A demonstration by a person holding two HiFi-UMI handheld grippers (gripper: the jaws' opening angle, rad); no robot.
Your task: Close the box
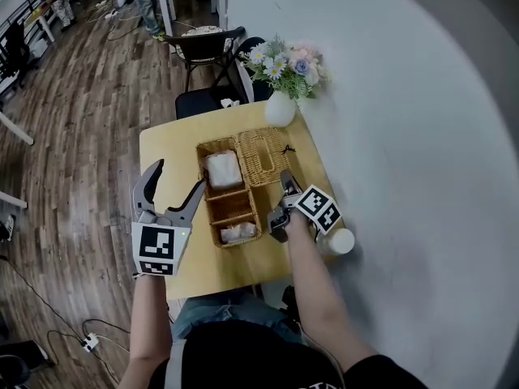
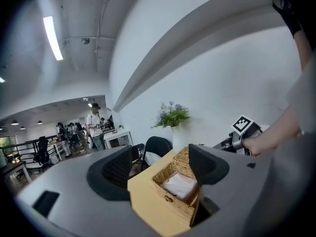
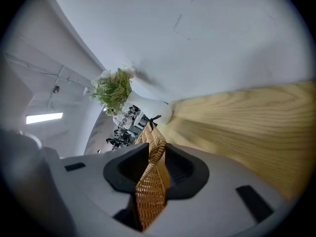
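My right gripper (image 3: 155,158) gripped the wicker lid (image 3: 149,194) by its edge; next, I judged, fold it leftward over the box (image 1: 212,225).

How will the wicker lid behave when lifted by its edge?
Probably light: the wicker lid is thin open weave. Likely fairly stiff, with slight flex at the pinched edge. Rough weave should resist slipping in the right gripper.

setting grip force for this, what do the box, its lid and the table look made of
Box: woven wicker or rattan, honey-tan, matte; the strands of the weave show on its walls.
Lid: the same weave, thin, probably slightly flexible.
Table: light wood or wood-look laminate, smooth; grain streaks show, but the pictures don't settle which.
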